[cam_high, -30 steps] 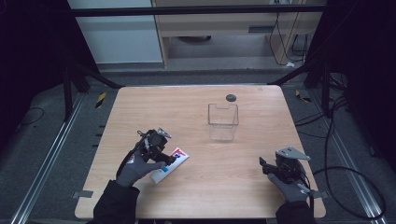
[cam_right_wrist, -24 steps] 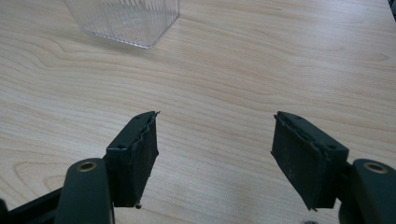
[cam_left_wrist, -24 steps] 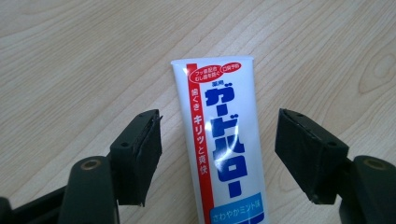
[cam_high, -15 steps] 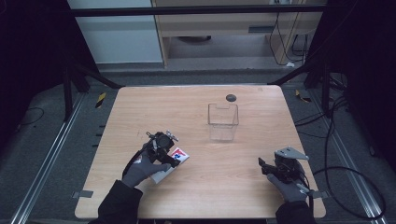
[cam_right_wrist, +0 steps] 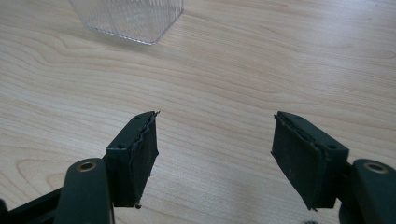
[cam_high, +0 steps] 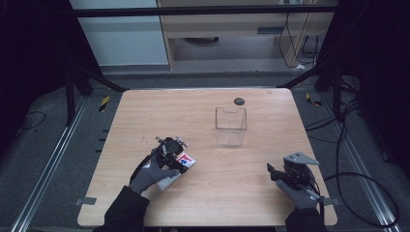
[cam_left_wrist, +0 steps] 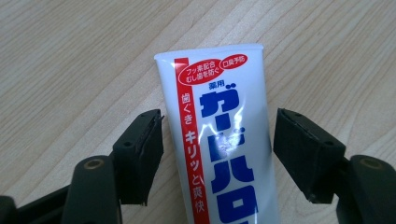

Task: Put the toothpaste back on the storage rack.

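Note:
A white toothpaste tube [cam_left_wrist: 224, 140] with blue and red print lies flat on the wooden table [cam_high: 203, 203]. My left gripper [cam_left_wrist: 217, 126] is low over it, open, with one jaw on each side of the tube and a small gap between each pad and the tube. In the high view the left gripper [cam_high: 176, 155] sits over the tube [cam_high: 187, 161] at the table's front left. My right gripper [cam_high: 275, 172] rests near the front right, and its jaws [cam_right_wrist: 215, 116] stand open over bare wood with nothing between them.
A clear plastic box [cam_high: 231, 125] stands upright near the table's middle, and its corner [cam_right_wrist: 130, 18] is ahead of the right gripper. A small dark disc [cam_high: 239, 101] lies behind the box. Cables run along the floor at the right.
My left gripper has come down and shifted a little right, so it now sits lower over the tube. The right gripper has stayed where it was.

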`<state>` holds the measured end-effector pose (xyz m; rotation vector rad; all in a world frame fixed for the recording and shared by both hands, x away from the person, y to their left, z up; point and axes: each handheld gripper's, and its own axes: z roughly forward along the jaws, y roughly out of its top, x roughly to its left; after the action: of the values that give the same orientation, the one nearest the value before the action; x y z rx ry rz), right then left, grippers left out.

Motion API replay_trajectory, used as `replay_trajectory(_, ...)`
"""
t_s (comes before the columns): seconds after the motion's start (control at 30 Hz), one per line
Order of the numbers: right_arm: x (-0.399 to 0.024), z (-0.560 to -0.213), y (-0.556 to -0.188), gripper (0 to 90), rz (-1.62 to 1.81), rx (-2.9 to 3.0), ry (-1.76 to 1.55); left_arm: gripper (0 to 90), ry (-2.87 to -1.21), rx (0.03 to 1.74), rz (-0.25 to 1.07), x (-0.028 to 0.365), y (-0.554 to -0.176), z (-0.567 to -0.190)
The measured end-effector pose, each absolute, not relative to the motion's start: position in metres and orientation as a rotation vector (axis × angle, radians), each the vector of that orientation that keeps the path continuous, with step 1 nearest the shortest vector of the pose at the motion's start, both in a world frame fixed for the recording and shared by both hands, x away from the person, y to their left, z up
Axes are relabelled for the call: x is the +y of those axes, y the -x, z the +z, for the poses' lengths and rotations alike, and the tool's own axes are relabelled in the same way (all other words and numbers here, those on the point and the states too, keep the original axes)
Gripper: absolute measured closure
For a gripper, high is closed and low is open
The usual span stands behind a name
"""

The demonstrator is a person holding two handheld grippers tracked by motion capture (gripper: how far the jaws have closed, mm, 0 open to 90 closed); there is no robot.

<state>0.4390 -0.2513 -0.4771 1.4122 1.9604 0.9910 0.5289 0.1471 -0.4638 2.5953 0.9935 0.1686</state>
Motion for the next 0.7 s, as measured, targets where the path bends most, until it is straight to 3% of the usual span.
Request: replay_trajectory(0.7, -0.2513, -0.4773, -0.4397, 30.8, 0.987, 1.963, -1.410, 38.6, -2.620, 1.029, 0.156, 0.1414, -0.5299, -0.4688)
